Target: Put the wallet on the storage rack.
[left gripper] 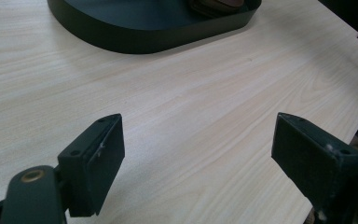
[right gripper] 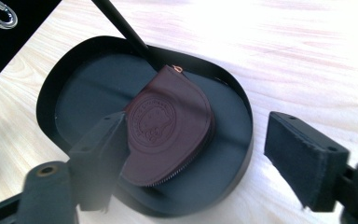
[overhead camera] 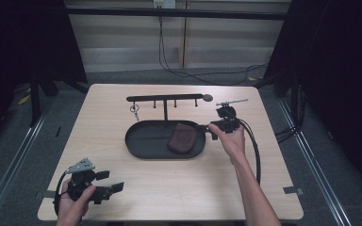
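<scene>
A dark brown zip pouch point(overhead camera: 181, 138) lies flat in the right half of a black oval tray point(overhead camera: 141, 141) at mid-table. My right gripper point(overhead camera: 210, 129) hovers at the tray's right end, pointing in over it. In the right gripper view the jaws of my right gripper point(right gripper: 198, 128) stand wide apart, and the pouch point(right gripper: 168, 126) lies below them in the tray point(right gripper: 242, 158), untouched. My left gripper point(overhead camera: 112, 181) rests low near the table's front left corner. Its jaws are spread over bare wood in the left gripper view, where my left gripper point(left gripper: 198, 140) holds nothing.
A black post rises from the tray to a hook rail point(overhead camera: 165, 98), with a key ring point(overhead camera: 135, 110) hanging at its left end. Cables trail off the table's right side and across the floor behind. Pale wood lies open around the tray point(left gripper: 135, 42).
</scene>
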A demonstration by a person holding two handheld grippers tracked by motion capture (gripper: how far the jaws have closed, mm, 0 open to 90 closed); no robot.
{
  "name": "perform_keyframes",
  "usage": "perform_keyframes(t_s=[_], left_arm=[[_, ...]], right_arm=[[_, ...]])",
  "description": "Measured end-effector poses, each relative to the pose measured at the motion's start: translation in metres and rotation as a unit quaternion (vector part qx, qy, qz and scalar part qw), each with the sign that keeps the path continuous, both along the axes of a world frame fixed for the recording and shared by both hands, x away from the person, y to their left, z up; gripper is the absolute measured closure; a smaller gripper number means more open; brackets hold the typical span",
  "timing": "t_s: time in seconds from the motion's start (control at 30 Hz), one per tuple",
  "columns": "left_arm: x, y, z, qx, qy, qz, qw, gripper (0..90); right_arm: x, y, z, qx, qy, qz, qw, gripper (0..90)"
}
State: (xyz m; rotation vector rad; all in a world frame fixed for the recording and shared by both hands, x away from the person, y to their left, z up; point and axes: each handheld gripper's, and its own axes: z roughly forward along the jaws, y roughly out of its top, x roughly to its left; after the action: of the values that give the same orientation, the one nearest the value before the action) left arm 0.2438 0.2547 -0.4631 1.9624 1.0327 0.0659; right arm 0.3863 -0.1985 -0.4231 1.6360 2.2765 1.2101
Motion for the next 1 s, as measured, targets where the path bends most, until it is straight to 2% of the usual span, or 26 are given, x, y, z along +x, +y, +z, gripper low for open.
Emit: perform_keyframes(t_s=[0.07, 0.13, 0.23, 0.3, 0.4, 0.47, 0.77, 0.9, 1.0], left_arm=[[0.0, 0.0, 0.0, -0.001, 0.001, -0.001, 1.0, 17.2], [0.0, 0.001, 0.0, -0.001, 0.001, 0.002, 1.0, 17.2], [0.001, 0.003, 0.0, 0.0, 0.003, 0.004, 1.0, 17.2], [0.001, 0.003, 0.0, -0.002, 0.004, 0.006, 1.0, 17.2], [0.001, 0.003, 0.0, 0.001, 0.004, 0.004, 1.0, 17.2], [0.001, 0.003, 0.0, 0.003, 0.004, 0.003, 1.0, 17.2], [0.001, 0.004, 0.0, 0.001, 0.004, 0.005, 1.0, 17.2], [0.001, 0.004, 0.0, 0.001, 0.004, 0.007, 1.0, 17.2], [0.0, 0.004, 0.0, 0.001, 0.003, 0.009, 1.0, 17.2]], right_arm=[[-0.003, -0.001, 0.001, -0.002, -0.003, -0.001, 1.0, 19.5], [-0.011, -0.005, 0.002, -0.001, -0.013, -0.003, 0.9999, 23.1], [-0.025, -0.014, 0.005, -0.017, -0.015, -0.004, 0.9997, 20.9], [-0.033, -0.02, 0.006, -0.01, -0.02, -0.005, 0.9997, 20.5], [-0.039, -0.024, 0.006, -0.014, -0.02, -0.004, 0.9997, 18.5], [-0.05, -0.031, 0.005, -0.013, -0.026, -0.008, 0.9995, 18.0], [-0.074, -0.048, -0.001, -0.012, -0.032, -0.019, 0.9992, 15.9], [-0.095, -0.056, -0.005, -0.013, -0.047, -0.026, 0.9985, 16.3], [-0.103, -0.059, -0.008, -0.017, -0.05, -0.03, 0.9981, 16.5]])
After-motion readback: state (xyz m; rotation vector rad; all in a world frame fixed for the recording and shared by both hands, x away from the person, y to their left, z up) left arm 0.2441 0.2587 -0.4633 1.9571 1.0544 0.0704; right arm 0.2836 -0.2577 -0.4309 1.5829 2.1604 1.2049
